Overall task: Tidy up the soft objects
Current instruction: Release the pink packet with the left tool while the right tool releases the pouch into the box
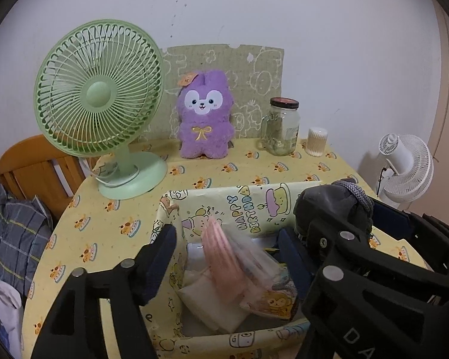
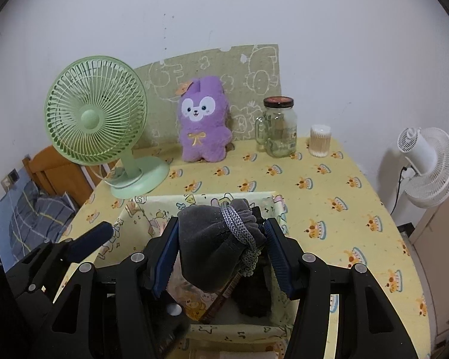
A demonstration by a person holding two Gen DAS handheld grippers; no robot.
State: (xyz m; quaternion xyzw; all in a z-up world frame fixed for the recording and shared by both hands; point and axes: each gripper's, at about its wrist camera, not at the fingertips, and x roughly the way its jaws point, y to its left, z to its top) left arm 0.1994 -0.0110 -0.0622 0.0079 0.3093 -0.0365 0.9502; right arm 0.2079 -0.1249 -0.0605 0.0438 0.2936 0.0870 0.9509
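A yellow patterned storage box [image 1: 224, 206] sits on the table in front of me. It holds a pink pouch [image 1: 221, 257], white packets and a cartoon pouch. My left gripper [image 1: 227, 257] is open over the box, fingers either side of the pink pouch, apart from it. My right gripper [image 2: 221, 254] is shut on a grey drawstring pouch [image 2: 212, 251] with a grey cord, held above the box [image 2: 152, 209]. The pouch also shows in the left wrist view [image 1: 329, 206]. A purple plush bunny [image 1: 205, 116] stands at the back of the table, also in the right wrist view [image 2: 202, 122].
A green desk fan [image 1: 101, 110] stands back left. A glass jar [image 1: 283, 127] and a cotton swab tub [image 1: 316, 142] stand back right. A white fan [image 1: 407, 167] is beyond the table's right edge. A wooden bed frame [image 1: 36, 164] with bedding lies left.
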